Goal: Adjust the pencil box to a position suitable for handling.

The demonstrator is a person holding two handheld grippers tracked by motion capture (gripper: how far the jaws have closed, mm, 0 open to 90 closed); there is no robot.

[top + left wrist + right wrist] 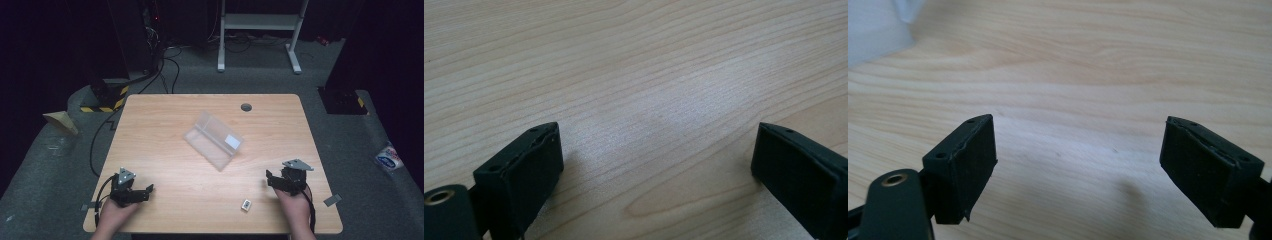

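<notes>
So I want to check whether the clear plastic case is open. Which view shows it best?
The high view: the clear plastic case lies whole near the middle of the table, opened out flat. The right gripper view catches just a blurred pale corner of it at top left. The left gripper view looks along its open tongs at bare wood.

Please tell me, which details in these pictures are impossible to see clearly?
- High view: the small white item near the right gripper is too small to identify.
- High view: the clear open case is transparent; any contents cannot be told.
- Right gripper view: the case's pale corner is blurred and cut off by the edge.
</notes>
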